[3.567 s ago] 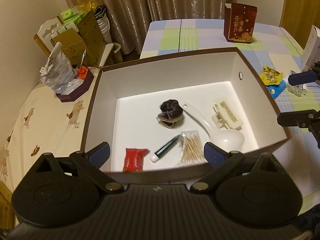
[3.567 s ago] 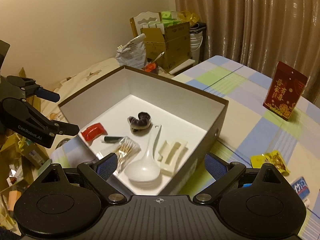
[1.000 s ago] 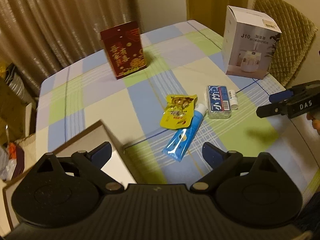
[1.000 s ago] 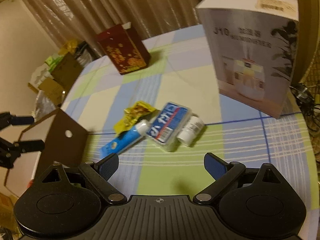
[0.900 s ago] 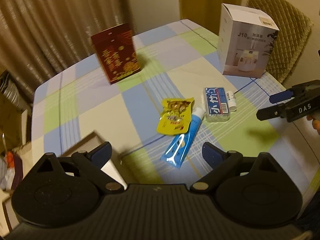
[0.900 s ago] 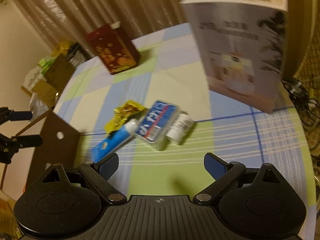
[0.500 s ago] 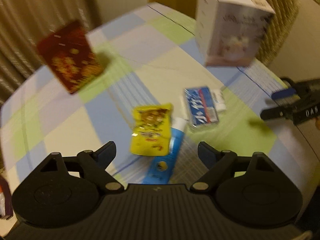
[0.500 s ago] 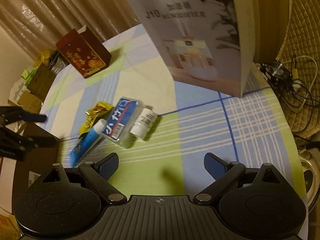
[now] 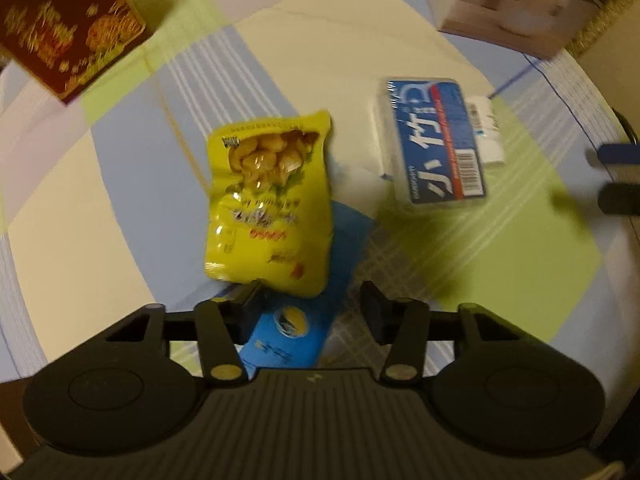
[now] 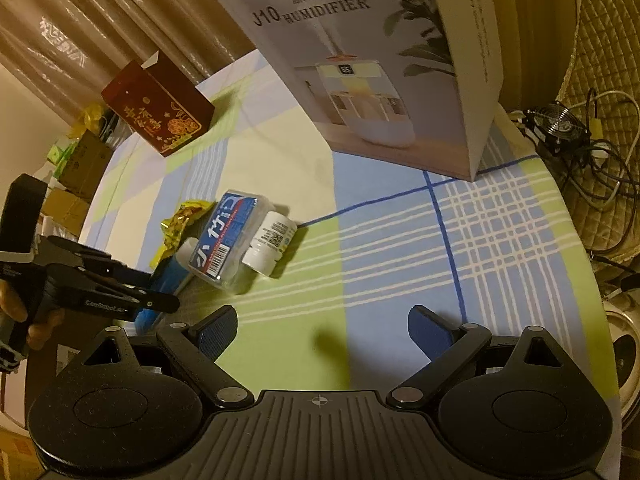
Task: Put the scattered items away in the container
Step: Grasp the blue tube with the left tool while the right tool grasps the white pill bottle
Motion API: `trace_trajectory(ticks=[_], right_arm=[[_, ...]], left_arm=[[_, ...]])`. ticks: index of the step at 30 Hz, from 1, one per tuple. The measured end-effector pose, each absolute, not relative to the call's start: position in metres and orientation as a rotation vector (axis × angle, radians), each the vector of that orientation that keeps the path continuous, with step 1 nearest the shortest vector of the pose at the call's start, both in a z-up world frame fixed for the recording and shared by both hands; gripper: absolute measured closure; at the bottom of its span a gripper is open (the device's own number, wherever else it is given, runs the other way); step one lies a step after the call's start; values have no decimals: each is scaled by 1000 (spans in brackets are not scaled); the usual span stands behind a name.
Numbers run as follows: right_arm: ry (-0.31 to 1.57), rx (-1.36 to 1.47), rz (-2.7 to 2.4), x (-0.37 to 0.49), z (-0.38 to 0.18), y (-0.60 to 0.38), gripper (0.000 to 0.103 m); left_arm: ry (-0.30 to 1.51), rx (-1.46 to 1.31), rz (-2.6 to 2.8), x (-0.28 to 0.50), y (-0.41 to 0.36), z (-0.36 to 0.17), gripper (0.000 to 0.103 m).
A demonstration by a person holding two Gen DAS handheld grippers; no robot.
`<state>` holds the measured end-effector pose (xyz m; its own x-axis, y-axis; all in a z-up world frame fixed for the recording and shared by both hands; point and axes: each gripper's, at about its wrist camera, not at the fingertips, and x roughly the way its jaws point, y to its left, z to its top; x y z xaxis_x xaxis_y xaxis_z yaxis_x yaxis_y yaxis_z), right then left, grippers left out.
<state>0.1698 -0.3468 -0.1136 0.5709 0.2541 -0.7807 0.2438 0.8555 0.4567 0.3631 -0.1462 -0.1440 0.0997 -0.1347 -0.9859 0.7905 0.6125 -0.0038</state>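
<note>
The left gripper (image 9: 310, 306) was low over the table with its jaws parted, a finger to either side of the blue tube (image 9: 308, 300) and of the near edge of the yellow packet (image 9: 268, 204). Whether its left finger touched the packet could not be told; nothing was pinched. The right gripper (image 10: 322, 334) hung spread wide above bare cloth (image 10: 400, 240), holding nothing, its blue pads ribbed.

The packet was glossy, crinkled foil printed with nuts, and it lay partly over the flat plastic tube, so only the tube's lower end and a strip of its right edge showed in the left view. The tube's white cap (image 10: 187, 249) showed in the right view. Just to the right lay a clear rectangular case (image 9: 434, 142) with a blue and red label and a barcode. A small white bottle (image 10: 270, 246) lay on its side against the case's far edge; the case half hid it in the left view. All four were on the checked tablecloth of pale blue, green and cream, apart from any container, which neither view showed clearly.

A dark red box (image 10: 158, 110) with gold print stood further back, blurred and cut off in the left view. A tall white humidifier carton (image 10: 372, 64) stood beyond the bottle, its top out of frame. At the left view's right edge the other gripper's fingertips were smeared by motion.
</note>
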Motion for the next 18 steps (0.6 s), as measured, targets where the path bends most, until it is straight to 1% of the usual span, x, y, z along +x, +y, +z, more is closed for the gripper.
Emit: trace_trajectory(ticks=[3, 5, 8, 14, 16, 17, 18], right_arm=[[983, 573, 11, 168, -116, -351, 5], [983, 575, 21, 167, -116, -354, 5], [978, 573, 40, 165, -116, -359, 5], [984, 566, 75, 160, -114, -369, 5], [992, 557, 83, 158, -113, -372, 5], [994, 552, 89, 158, -113, -374, 5], [993, 547, 94, 156, -112, -376, 5]], left_arm=[[1307, 614, -759, 358, -142, -143, 68], [1296, 629, -755, 348, -141, -142, 70], [1308, 628, -739, 332, -139, -142, 71], [1342, 628, -708, 275, -131, -140, 70], [1306, 629, -677, 265, -130, -139, 66], [1288, 626, -661, 265, -131, -139, 57], [1270, 618, -644, 265, -131, -140, 52]])
